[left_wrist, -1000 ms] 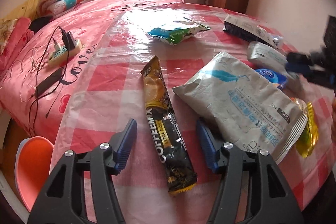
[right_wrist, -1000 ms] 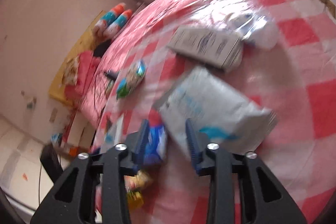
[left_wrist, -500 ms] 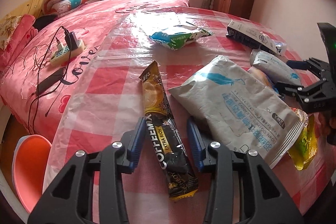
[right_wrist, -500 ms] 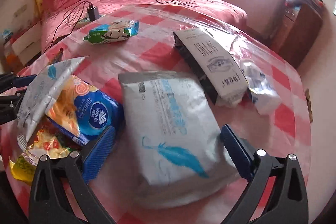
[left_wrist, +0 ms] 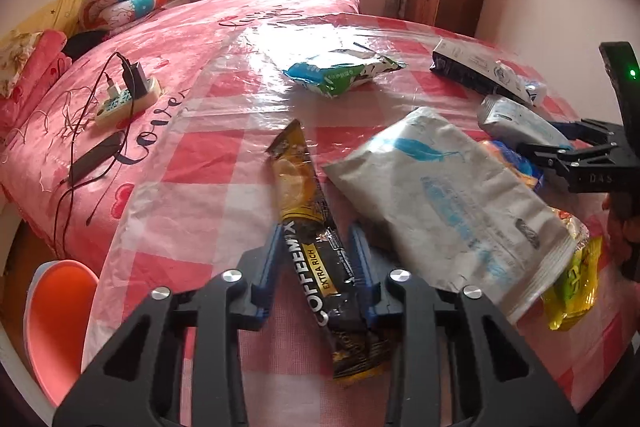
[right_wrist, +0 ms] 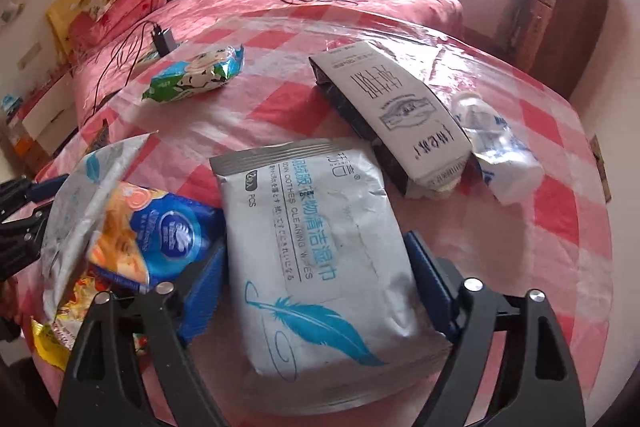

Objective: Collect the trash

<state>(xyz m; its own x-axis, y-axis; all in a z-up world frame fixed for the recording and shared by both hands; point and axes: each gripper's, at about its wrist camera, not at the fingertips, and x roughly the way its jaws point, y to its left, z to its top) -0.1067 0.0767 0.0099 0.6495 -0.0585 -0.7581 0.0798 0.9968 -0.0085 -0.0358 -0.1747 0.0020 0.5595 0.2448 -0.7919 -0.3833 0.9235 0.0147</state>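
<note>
My left gripper (left_wrist: 316,259) is shut on a black and yellow Coffeemix sachet (left_wrist: 316,227) that lies on the checked tablecloth (left_wrist: 192,171). My right gripper (right_wrist: 316,275) has its jaws on both sides of a silver wet-wipes pack with a blue feather (right_wrist: 320,251); whether they press it I cannot tell. A second silver feather pack (left_wrist: 452,203) lies to the right of the sachet, over a blue tissue pack (right_wrist: 168,231) and a yellow wrapper (left_wrist: 572,287). The right gripper also shows in the left wrist view (left_wrist: 560,147).
A green and blue snack bag (left_wrist: 340,73), a white and black box (right_wrist: 392,115) and a crumpled clear wrapper (right_wrist: 500,151) lie farther back on the table. A power strip with cables (left_wrist: 124,99) lies on the bed. An orange bin (left_wrist: 56,319) stands at lower left.
My left jaws have closed in from wide open onto the coffee sachet. My right gripper swung to the feather wipes pack, opened wide, then narrowed around it.
</note>
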